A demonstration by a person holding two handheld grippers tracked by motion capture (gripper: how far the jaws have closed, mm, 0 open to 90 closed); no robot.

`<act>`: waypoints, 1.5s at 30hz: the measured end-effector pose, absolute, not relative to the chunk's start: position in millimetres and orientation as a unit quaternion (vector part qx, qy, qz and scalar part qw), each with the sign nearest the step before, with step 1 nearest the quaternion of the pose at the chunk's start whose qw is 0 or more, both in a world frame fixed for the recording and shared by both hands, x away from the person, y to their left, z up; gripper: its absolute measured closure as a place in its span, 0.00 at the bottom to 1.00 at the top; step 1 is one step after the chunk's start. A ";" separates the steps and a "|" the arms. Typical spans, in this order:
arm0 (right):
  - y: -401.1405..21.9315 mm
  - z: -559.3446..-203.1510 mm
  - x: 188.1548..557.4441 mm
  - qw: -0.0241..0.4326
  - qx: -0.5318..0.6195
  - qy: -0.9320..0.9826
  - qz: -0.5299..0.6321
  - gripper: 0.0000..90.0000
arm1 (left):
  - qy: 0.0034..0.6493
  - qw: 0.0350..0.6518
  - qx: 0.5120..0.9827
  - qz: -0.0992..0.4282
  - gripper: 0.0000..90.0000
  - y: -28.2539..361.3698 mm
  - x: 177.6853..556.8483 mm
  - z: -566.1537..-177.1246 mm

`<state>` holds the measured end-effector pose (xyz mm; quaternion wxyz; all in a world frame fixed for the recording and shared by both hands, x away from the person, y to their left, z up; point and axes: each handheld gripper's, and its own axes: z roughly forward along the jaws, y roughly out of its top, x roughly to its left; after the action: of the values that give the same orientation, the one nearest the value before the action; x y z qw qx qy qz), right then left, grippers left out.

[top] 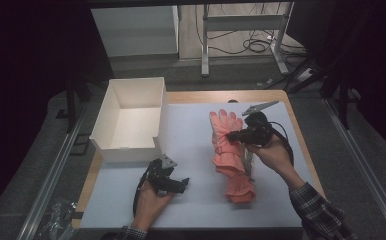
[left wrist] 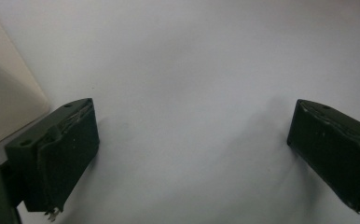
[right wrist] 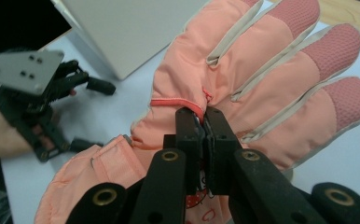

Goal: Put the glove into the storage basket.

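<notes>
A salmon-pink padded glove (top: 226, 150) lies on the white table cover (top: 196, 150) right of centre, with its fingers toward the far edge. My right gripper (top: 231, 135) is shut on a fold of fabric at the back of the glove, near the base of the fingers. In the right gripper view the two black jaws pinch that fold (right wrist: 205, 122) of the glove (right wrist: 271, 84). More pink fabric (top: 240, 189) continues toward the front edge; whether it is a second glove is unclear. My left gripper (top: 178, 175) rests low near the front, open and holding nothing (left wrist: 192, 119).
An open white box (top: 131, 120) stands at the back left of the table, and its corner (left wrist: 5, 102) is close to my left gripper. The wooden table edge (top: 301, 135) runs along the right. Behind the table are metal frame legs and cables on the floor.
</notes>
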<state>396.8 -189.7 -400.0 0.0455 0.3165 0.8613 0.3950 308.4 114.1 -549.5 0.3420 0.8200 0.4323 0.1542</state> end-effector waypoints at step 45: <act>-228.0 -451.0 347.4 0.096 0.353 0.847 0.384 0.68 | 0.433 0.342 0.820 0.154 0.02 113.9 308.3 -549.5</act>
<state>347.4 -228.0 -451.0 0.0962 0.3535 0.8474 0.3844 308.3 113.9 -549.5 0.3417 0.8197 0.4332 0.1535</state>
